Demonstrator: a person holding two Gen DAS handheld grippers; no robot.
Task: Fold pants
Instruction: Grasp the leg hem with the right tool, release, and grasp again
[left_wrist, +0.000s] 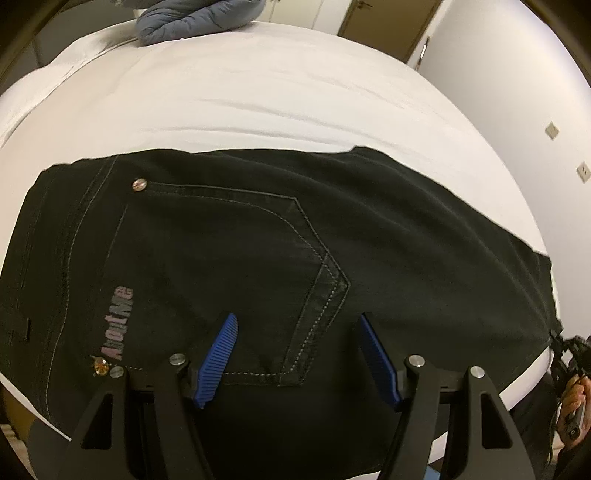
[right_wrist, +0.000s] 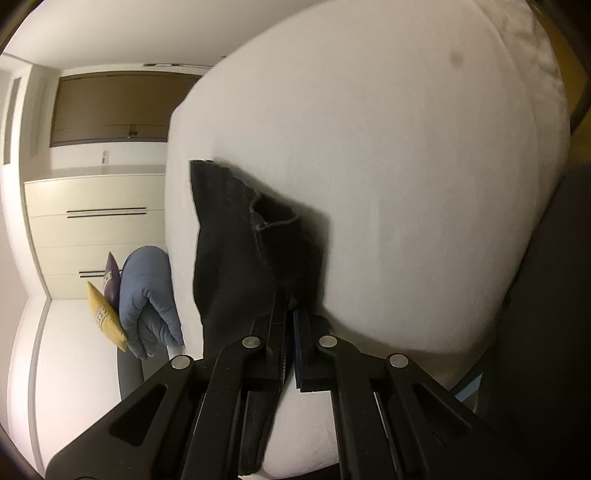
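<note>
Black pants lie flat on the white bed, seat side up, with a stitched back pocket and a pink logo. My left gripper hovers just above the pocket, jaws wide open and empty. In the right wrist view my right gripper is shut on the leg end of the pants, which hangs lifted over the bed. The right gripper also shows at the far right edge of the left wrist view.
A blue padded jacket lies at the bed's far edge; it also shows in the right wrist view beside a yellow cushion and a purple cushion. White drawers and a wall stand beyond.
</note>
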